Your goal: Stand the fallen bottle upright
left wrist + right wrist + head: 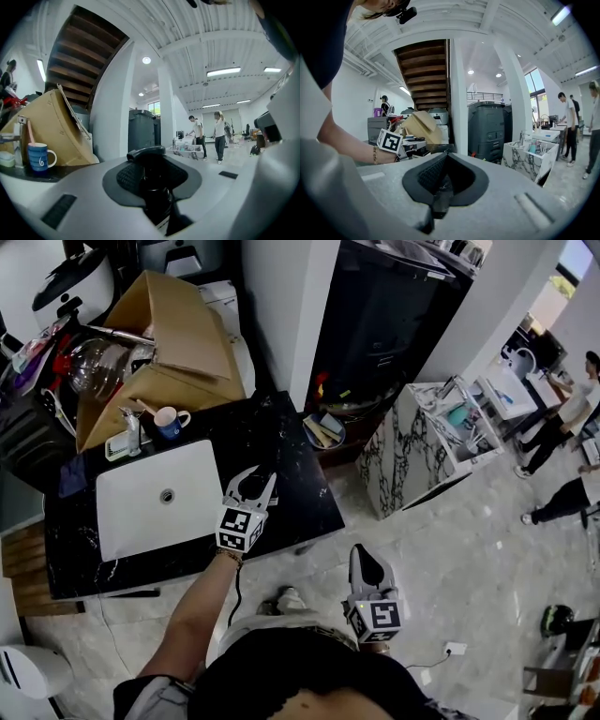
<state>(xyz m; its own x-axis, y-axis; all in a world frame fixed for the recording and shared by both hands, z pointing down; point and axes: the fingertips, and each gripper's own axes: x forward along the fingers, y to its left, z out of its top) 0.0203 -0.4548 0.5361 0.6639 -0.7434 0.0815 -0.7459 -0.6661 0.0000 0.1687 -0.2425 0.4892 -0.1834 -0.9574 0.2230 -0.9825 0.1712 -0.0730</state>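
The left hand-held gripper (253, 482) is clamped on the dark bottle (152, 187), seemingly upright, over the right of the black surface (281, 432). Setting it down and releasing are left. The right hand-held gripper (367, 563) hangs closed and empty.

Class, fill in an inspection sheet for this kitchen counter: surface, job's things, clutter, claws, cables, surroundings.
Surface: black marble counter with a white sink set in it.
Job's things: dark bottle, apparently upright, held in the left claw.
Clutter: blue mug and cardboard box behind the sink.
Claws: left claw shut on the bottle over the counter; right claw shut, empty, over the floor.
Cables: black cable along the left forearm.
Surroundings: marble-patterned stand; people at the right.
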